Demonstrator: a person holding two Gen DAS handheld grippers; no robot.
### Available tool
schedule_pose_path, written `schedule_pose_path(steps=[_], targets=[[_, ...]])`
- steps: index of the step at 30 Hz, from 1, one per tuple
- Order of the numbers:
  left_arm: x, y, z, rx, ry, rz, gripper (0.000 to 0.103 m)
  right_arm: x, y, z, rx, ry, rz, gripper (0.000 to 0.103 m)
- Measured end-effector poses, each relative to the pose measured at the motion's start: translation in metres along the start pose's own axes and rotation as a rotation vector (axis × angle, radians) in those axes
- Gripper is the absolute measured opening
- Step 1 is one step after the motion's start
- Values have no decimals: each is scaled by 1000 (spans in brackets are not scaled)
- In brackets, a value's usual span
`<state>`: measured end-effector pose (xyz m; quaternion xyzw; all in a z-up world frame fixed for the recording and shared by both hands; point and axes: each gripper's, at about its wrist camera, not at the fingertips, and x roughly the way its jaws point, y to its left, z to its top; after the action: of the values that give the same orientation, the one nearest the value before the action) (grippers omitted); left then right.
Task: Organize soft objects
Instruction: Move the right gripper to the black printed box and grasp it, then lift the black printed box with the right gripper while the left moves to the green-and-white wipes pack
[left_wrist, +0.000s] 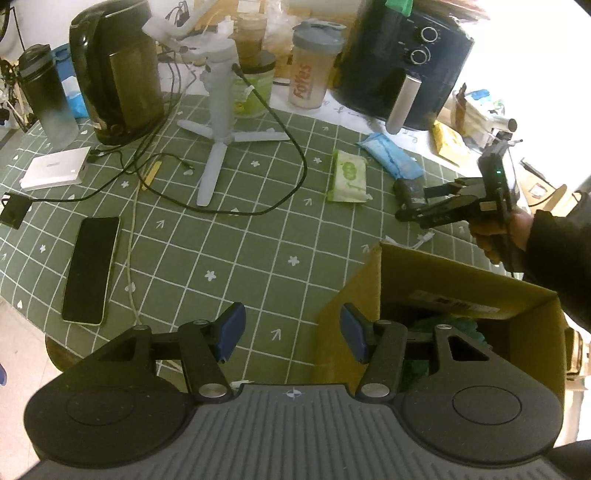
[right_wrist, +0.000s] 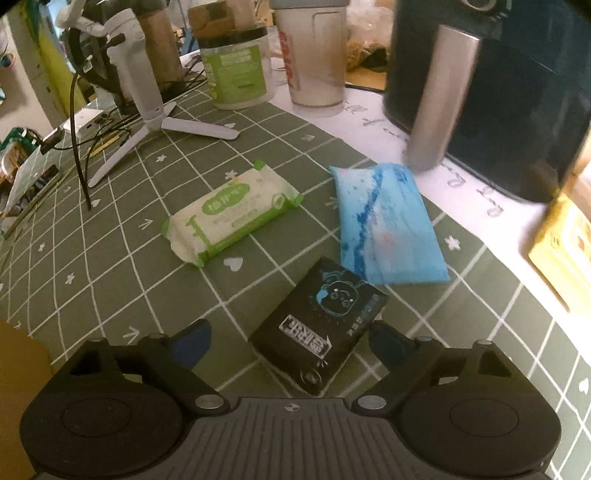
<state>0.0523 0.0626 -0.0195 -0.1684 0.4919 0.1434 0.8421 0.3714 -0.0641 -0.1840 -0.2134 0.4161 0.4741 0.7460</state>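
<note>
The black tissue pack (right_wrist: 320, 325) lies flat on the green checked tablecloth (right_wrist: 110, 258), its near end between your right gripper's (right_wrist: 290, 341) wide-open jaws, pads not pressing it. The blue pack (right_wrist: 388, 225) touches its far corner; the green-and-white wipes pack (right_wrist: 231, 212) lies apart, left. Your left gripper (left_wrist: 291, 334) hangs half-open and empty beside the cardboard box (left_wrist: 461, 284).

Green tablecloth (right_wrist: 110, 258) with white grid, white-and-green wipes pack (right_wrist: 231, 212), blue patterned tissue pack (right_wrist: 388, 225), black pack (right_wrist: 321, 325) with blue cartoon, brown cardboard box (left_wrist: 461, 280)
</note>
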Motion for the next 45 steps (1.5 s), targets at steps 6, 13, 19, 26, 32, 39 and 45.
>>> schedule_pose_path(steps=[6, 13, 19, 26, 32, 39, 45], targets=[[-1, 2, 0, -4, -2, 5, 56, 10, 3, 6, -7, -4, -21, 80], [-2, 3, 1, 0, -6, 0, 56, 11, -1, 6, 27, 13, -113, 67], [-1, 4, 4, 1, -8, -4, 56, 5, -12, 2, 77, 54, -126, 64], [1, 3, 14, 21, -22, -16, 56, 2, -14, 3, 100, 88, -154, 52], [0, -1, 22, 47, -43, -29, 56, -9, -17, 3, 114, 89, -156, 52], [1, -6, 33, 87, -62, -48, 56, -39, -21, 0, 146, 68, -150, 52], [2, -12, 46, 133, -88, -71, 56, -64, -25, -7, 202, 50, -144, 52]])
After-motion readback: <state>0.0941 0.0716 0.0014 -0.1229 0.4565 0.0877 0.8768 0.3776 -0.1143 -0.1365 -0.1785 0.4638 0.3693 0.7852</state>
